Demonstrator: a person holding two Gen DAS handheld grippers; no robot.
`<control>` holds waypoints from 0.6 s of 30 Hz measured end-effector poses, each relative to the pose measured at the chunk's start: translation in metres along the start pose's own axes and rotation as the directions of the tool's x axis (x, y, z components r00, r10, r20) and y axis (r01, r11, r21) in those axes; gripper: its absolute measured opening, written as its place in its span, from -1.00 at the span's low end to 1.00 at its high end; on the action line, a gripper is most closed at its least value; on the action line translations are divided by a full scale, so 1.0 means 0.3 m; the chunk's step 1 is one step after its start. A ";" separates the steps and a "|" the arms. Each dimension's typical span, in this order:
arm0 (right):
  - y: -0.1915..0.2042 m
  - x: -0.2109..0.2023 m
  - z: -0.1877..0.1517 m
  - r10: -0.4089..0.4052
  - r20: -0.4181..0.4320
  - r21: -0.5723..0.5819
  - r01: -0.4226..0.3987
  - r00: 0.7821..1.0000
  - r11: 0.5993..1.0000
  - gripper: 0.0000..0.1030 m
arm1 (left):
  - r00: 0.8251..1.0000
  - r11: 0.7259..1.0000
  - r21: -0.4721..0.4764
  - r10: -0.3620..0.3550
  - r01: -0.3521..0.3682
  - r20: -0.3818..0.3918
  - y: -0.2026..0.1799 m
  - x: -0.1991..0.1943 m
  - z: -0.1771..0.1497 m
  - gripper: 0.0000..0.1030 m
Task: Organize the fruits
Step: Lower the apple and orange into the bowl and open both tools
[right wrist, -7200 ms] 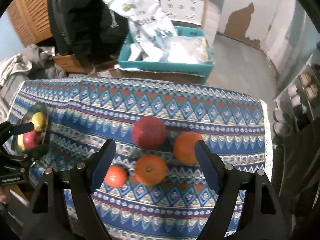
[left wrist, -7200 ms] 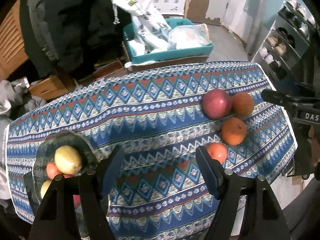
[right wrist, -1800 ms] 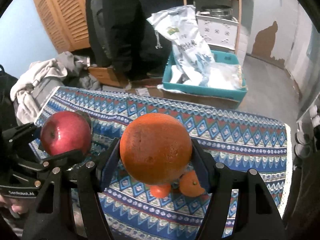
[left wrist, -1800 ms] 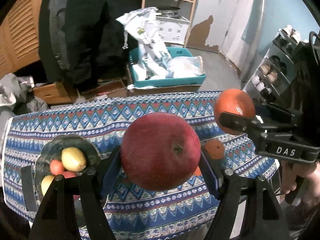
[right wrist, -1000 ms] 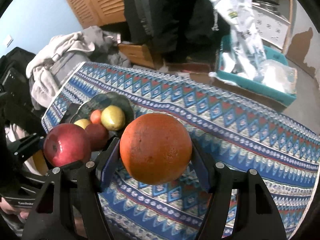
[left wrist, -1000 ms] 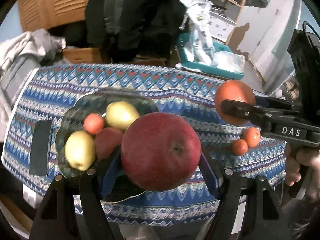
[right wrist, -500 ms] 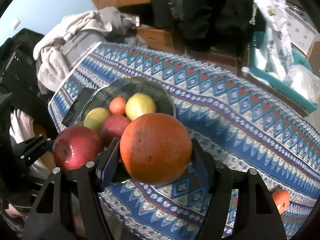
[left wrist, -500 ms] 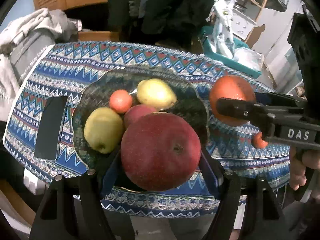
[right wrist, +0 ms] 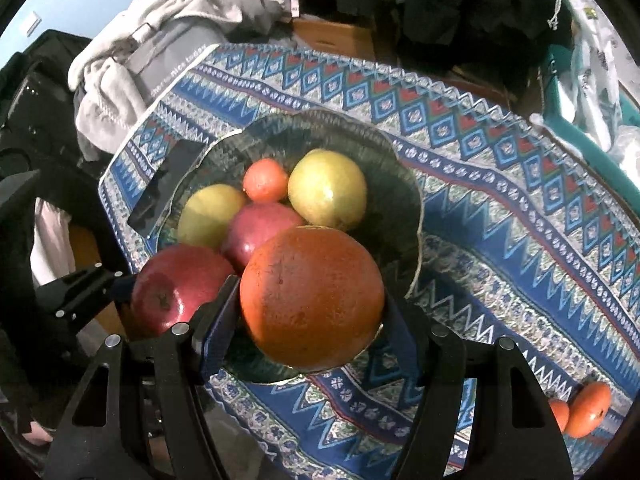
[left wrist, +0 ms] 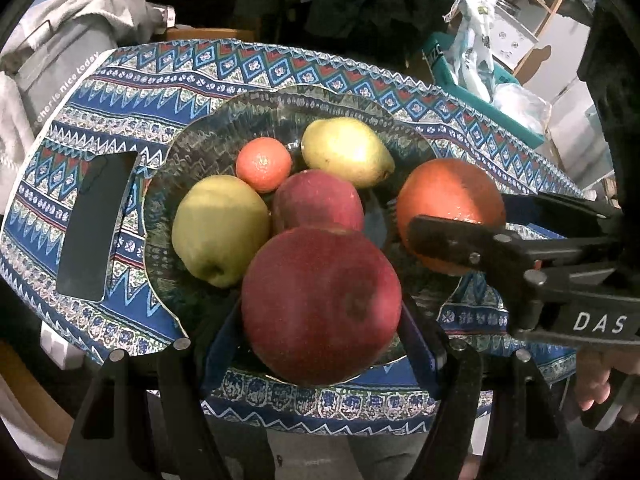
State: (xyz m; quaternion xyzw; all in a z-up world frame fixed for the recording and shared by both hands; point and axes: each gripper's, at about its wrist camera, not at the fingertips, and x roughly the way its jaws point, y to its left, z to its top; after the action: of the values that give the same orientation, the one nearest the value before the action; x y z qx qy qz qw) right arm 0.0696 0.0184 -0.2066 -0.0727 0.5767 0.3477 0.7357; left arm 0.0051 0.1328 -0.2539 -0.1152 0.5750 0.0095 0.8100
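Note:
My left gripper (left wrist: 320, 320) is shut on a big red apple (left wrist: 320, 304) and holds it over the near rim of the dark glass bowl (left wrist: 200, 136). My right gripper (right wrist: 310, 312) is shut on a large orange (right wrist: 310, 296), over the bowl's (right wrist: 400, 184) near right side. The orange also shows in the left wrist view (left wrist: 450, 204), and the red apple in the right wrist view (right wrist: 176, 288). In the bowl lie a green apple (left wrist: 220, 228), a small tangerine (left wrist: 263, 164), a yellow pear (left wrist: 346, 152) and a dark red apple (left wrist: 318, 200).
The bowl stands on a table with a blue patterned cloth (right wrist: 520, 184). A black phone (left wrist: 92, 224) lies left of the bowl. Two small oranges (right wrist: 580, 404) lie at the table's right end. Grey clothes (right wrist: 132, 64) and a teal crate (left wrist: 472, 80) are beyond the table.
Both grippers have carried their fruit from the right end of the table to the bowl and come down closer over it. Both stay shut.

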 end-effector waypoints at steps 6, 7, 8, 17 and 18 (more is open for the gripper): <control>-0.008 0.039 -0.001 0.010 -0.030 0.013 -0.009 1.000 1.000 0.34 | 0.999 1.000 0.005 0.016 -0.016 -0.051 -0.004 0.046 0.001 0.47; -0.010 0.044 -0.001 0.009 -0.033 0.015 -0.008 0.999 1.000 0.34 | 0.998 1.000 0.004 0.020 -0.020 -0.056 -0.004 0.052 0.001 0.47; -0.012 0.047 0.001 0.008 -0.033 0.018 -0.008 0.999 1.000 0.35 | 0.998 1.000 0.000 0.023 -0.023 -0.066 -0.002 0.059 0.001 0.47; -0.017 -0.029 0.042 0.034 0.030 0.025 -0.035 0.999 0.999 0.33 | 1.000 1.000 0.008 0.026 -0.026 0.008 -0.009 -0.003 0.015 0.44; -0.016 -0.038 0.044 0.033 0.035 0.025 -0.034 0.999 0.999 0.33 | 0.999 0.999 0.020 0.033 -0.034 0.028 -0.016 -0.018 0.018 0.44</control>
State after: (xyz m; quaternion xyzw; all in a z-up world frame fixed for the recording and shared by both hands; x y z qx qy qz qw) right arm 0.0819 0.0166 -0.1934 -0.0475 0.5695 0.3536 0.7406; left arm 0.0090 0.1299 -0.2463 -0.0973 0.5658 0.0188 0.8186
